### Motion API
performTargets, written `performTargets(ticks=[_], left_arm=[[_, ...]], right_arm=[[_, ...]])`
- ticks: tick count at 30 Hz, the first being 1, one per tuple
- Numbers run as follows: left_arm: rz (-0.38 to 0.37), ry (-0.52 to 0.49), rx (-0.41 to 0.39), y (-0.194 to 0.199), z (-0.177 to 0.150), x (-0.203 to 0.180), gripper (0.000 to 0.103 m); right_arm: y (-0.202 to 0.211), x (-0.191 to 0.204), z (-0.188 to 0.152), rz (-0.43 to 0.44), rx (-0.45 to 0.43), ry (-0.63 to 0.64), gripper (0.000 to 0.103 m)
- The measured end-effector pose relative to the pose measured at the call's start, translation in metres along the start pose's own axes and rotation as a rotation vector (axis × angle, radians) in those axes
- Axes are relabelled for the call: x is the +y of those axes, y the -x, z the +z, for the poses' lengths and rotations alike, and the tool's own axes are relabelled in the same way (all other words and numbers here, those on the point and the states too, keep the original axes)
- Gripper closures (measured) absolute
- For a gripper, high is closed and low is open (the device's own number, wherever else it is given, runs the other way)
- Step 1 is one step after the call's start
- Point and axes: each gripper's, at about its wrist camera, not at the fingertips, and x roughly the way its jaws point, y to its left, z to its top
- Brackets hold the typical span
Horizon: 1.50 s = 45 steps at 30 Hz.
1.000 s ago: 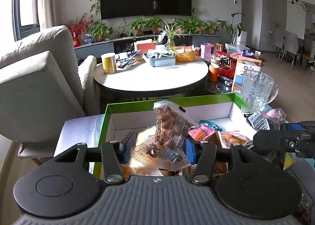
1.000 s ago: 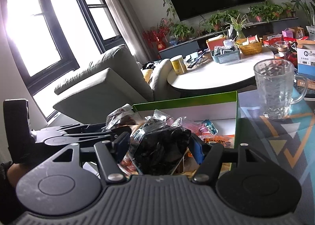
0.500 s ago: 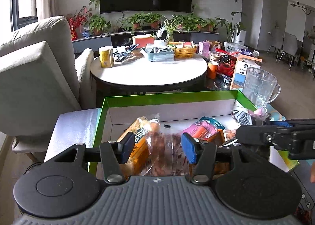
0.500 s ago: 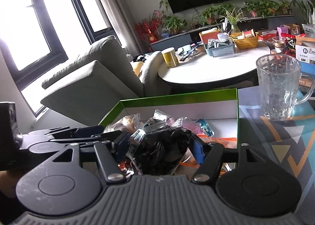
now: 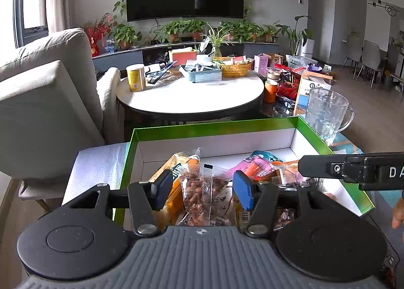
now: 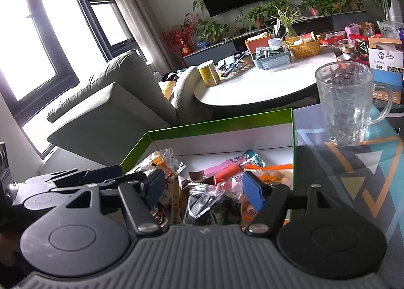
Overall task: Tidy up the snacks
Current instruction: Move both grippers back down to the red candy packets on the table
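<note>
The left gripper [image 5: 203,188] is held over the near part of a green-rimmed box [image 5: 214,126], its jaws spread apart with nothing clamped; a clear bag of brown nuts [image 5: 202,193] is seen lying in the box between and below the blue pads [image 5: 243,189]. The right gripper [image 6: 202,189] is likewise held with jaws apart, above a dark crinkled packet [image 6: 214,207] resting among the snacks. Pink and orange packets [image 6: 224,170] are piled toward the box's far right corner. A glass mug [image 6: 346,102] is stood beside the box's right edge.
</note>
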Motion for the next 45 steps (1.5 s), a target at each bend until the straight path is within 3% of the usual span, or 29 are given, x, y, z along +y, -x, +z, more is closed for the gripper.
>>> performTargets(ticks=[18, 32, 45], left_arm=[[-0.022, -0.020, -0.040, 0.033, -0.003, -0.014, 0.052], [-0.054, -0.027, -0.037, 0.060, -0.022, -0.030, 0.051], [-0.115, -0.075, -0.010, 0.075, -0.046, -0.056, 0.048]], right_arm=[[0.030, 0.005, -0.002, 0.017, -0.056, 0.005, 0.042], [0.059, -0.005, -0.023, -0.015, -0.029, 0.044, 0.042], [0.096, -0.018, -0.073, -0.093, 0.075, 0.201, 0.042]])
